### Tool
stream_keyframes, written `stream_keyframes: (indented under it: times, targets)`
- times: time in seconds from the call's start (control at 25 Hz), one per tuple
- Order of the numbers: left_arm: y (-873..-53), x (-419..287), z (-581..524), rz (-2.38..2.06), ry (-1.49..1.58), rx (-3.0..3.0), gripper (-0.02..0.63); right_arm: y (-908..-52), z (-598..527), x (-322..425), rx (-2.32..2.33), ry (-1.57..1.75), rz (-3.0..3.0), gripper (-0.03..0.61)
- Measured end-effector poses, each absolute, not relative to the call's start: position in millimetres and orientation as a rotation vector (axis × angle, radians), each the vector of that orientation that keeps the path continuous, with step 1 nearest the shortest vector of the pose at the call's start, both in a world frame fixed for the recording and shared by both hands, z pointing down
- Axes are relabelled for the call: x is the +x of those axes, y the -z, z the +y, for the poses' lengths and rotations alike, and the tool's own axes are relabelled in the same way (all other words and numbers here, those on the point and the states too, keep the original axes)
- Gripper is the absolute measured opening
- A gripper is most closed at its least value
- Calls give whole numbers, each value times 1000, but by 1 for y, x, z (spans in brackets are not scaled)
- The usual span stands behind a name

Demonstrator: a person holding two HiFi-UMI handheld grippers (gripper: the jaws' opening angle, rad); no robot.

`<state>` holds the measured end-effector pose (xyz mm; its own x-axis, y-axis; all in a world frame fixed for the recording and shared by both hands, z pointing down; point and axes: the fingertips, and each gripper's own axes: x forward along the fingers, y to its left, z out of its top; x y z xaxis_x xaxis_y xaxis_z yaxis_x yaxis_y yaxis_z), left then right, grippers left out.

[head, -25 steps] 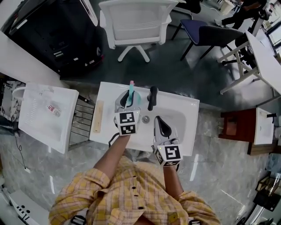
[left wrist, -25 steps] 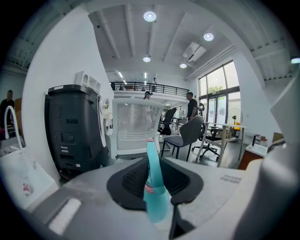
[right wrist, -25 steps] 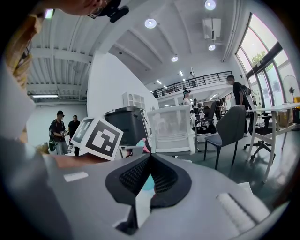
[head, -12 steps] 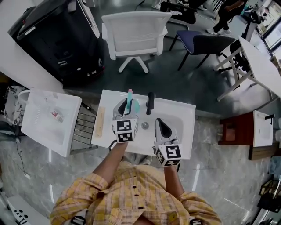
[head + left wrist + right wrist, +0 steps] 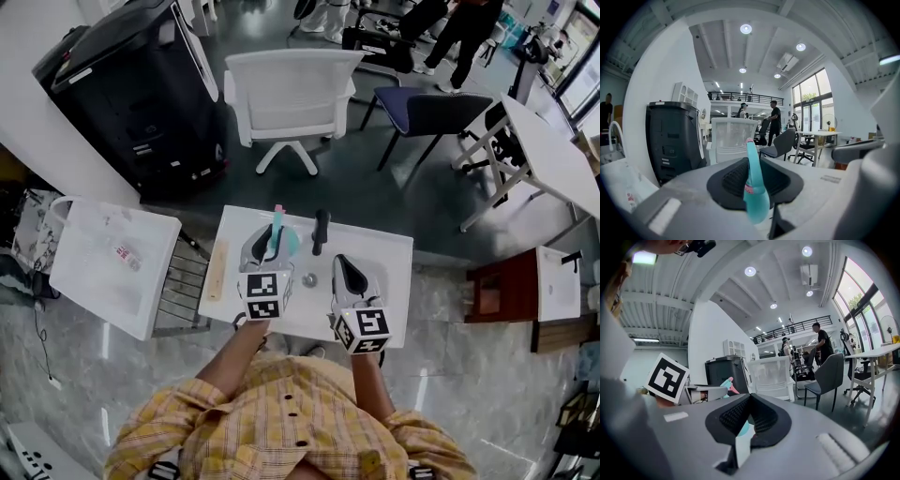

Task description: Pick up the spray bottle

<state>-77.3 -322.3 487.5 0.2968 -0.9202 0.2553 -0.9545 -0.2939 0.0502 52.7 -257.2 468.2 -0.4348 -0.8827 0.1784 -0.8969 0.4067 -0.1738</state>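
The left gripper [image 5: 270, 234] is clenched on the bottle [image 5: 753, 187], a slim teal thing with a pink tip, tilted slightly, held over the counter's [image 5: 389, 272] far left part. The right gripper [image 5: 345, 267] is closed and empty, near the counter's middle.

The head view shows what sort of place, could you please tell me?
Probably an open-plan office or workshop: a white swivel chair, a white desk and a stand-alone washbasin.
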Motion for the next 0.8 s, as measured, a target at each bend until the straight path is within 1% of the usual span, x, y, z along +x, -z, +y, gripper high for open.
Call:
stream_keyframes:
  times: [0.8]
  targets:
    - [-449,-81,-279,-1730,-181,2459,78,-443,-261,55,1675,-361,-2605,1]
